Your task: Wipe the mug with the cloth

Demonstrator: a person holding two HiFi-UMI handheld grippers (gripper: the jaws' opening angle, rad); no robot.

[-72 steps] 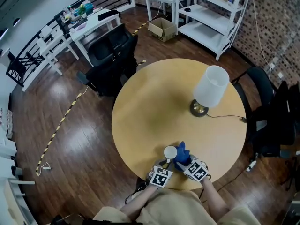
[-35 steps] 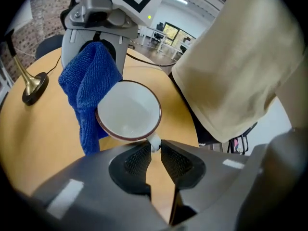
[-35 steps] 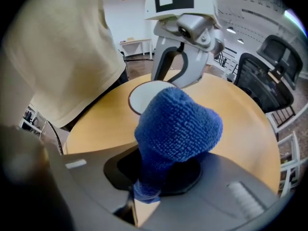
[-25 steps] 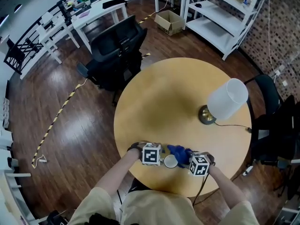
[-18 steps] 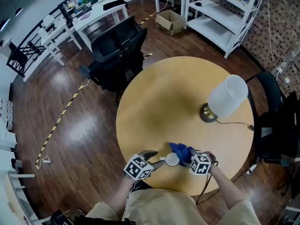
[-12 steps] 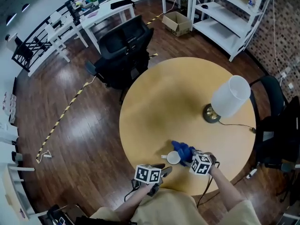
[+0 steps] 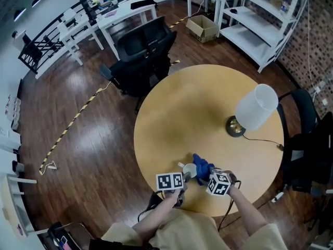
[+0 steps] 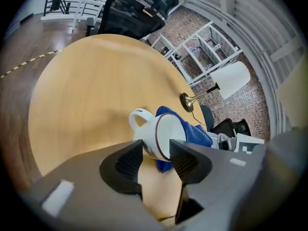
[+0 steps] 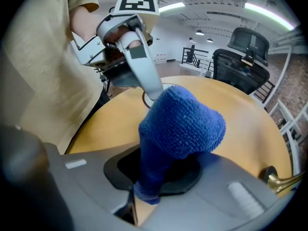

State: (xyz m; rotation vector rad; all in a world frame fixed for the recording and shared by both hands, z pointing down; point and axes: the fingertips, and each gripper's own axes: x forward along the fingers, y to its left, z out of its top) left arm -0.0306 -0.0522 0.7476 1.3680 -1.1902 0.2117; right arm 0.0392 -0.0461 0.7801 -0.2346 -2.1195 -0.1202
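Observation:
A white mug [image 7: 189, 170] sits near the front edge of the round wooden table [image 7: 182, 113]. My left gripper [image 7: 183, 175] has its jaws around the mug [image 8: 159, 134]; they are closing, and both pads touch its side near the rim. The handle points away from the jaws. My right gripper [image 7: 207, 175] is shut on a blue cloth [image 7: 202, 165], which bulges out of the jaws [image 9: 180, 124]. That cloth [image 8: 190, 129] lies against the mug's far side. The left gripper [image 9: 137, 61] also shows in the right gripper view.
A brass lamp with a white shade [image 7: 253, 108] stands on the right of the table, its cord running off the edge. A black office chair [image 7: 143, 53] is behind the table, and white shelves [image 7: 260, 30] stand at the back right.
The left gripper left the mug's left side, swung back toward the table's near edge, then came forward onto the mug. The right gripper and cloth stayed beside the mug.

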